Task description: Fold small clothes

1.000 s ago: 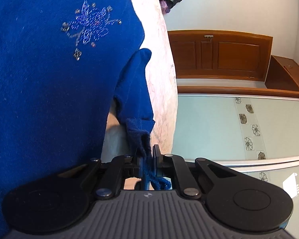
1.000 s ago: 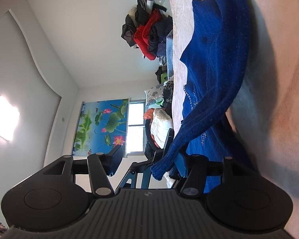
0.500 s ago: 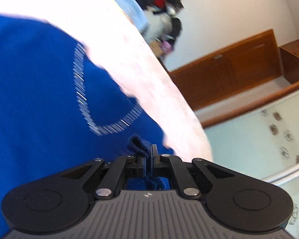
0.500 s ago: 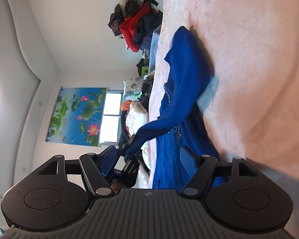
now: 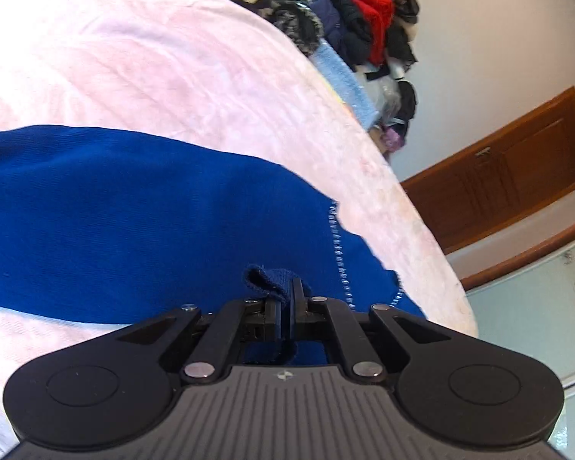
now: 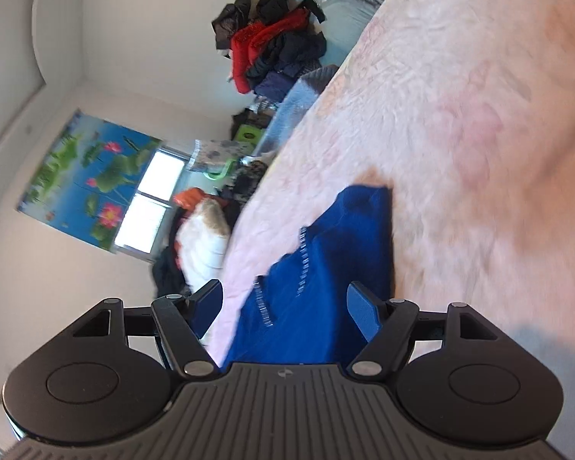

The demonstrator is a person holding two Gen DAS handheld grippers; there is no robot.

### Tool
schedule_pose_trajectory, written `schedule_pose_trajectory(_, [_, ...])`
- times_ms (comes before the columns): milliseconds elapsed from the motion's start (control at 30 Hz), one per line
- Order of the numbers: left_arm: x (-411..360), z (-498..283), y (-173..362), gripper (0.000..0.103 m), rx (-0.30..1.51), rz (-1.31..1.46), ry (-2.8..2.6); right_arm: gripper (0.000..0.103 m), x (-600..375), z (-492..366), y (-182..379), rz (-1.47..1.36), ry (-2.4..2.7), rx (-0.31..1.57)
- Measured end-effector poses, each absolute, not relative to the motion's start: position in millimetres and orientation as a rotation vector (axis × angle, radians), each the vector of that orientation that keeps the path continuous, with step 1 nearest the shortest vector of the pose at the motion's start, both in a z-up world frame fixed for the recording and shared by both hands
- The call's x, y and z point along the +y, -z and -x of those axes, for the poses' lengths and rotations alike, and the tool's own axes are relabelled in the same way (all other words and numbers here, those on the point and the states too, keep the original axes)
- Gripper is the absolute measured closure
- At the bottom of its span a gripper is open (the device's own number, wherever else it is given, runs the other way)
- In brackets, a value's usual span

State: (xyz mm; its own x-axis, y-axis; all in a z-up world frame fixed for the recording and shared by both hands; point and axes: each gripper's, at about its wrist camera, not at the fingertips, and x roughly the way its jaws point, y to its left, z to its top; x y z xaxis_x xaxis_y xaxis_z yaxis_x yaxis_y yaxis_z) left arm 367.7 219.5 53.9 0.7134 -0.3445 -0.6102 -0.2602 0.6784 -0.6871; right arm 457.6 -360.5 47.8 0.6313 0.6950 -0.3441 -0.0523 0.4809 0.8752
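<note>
Blue knit sweater [image 5: 134, 222], soft and floppy, flat on the pink bed [image 5: 153, 69]. Cuff [image 5: 268, 283] pinched in left tool [image 5: 286, 299]; right tool [image 6: 283, 303] spread, just opened, empty. Best grabbed at edges.

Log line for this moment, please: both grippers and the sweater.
left gripper: shut on sweater cuff | right gripper: open, nothing held | blue sweater: lying on pink bedspread
</note>
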Motion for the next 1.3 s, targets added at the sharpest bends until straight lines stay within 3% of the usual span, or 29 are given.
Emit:
schedule_pose_trajectory(133, [231, -366, -49, 0.099, 0.798, 0.867, 0.050, 0.033, -349, -483, -44, -0.846, -0.433, 0.836])
schedule_pose_trajectory(367, [230, -372, -41, 0.099, 0.827, 0.860, 0.062, 0.048, -324, -509, -31, -0.702, -0.392, 0.935])
schedule_pose_trajectory(433, [228, -374, -37, 0.099, 0.844, 0.860, 0.073, 0.071, -318, -514, -28, -0.687, -0.403, 0.971])
schedule_pose_trajectory(467, [227, -376, -34, 0.099, 0.855, 0.861, 0.083, 0.093, -316, -519, -27, -0.662, -0.396, 0.997])
schedule_pose_trajectory(533, [227, -377, -31, 0.099, 0.881, 0.870, 0.108, 0.097, -313, -518, -29, -0.611, -0.384, 0.981])
schedule_pose_trajectory(833, [229, -383, -29, 0.098, 0.927, 0.771, 0.038, 0.098, -331, -522, -26, -0.637, -0.335, 0.972])
schedule_pose_trajectory(867, [229, -383, -27, 0.097, 0.929, 0.768, 0.021, 0.091, -331, -522, -27, -0.640, -0.319, 0.977])
schedule_pose_trajectory(900, [232, -381, -27, 0.096, 0.919, 0.790, 0.013, 0.091, -330, -521, -30, -0.638, -0.294, 0.972])
schedule_pose_trajectory(967, [239, -377, -27, 0.092, 0.917, 0.838, 0.042, 0.078, -328, -515, -43, -0.604, -0.257, 0.923])
schedule_pose_trajectory(1000, [243, -374, -29, 0.085, 0.919, 0.849, 0.041, 0.066, -325, -509, -53, -0.571, -0.246, 0.879])
schedule_pose_trajectory(1133, [261, -354, -49, 0.032, 0.827, 0.866, 0.037, 0.059, -299, -493, -82, -0.500, -0.404, 0.796])
schedule_pose_trajectory(1300, [251, -348, -61, 0.031, 0.811, 0.842, 0.122, 0.058, -249, -484, -81, -0.507, -0.635, 0.929])
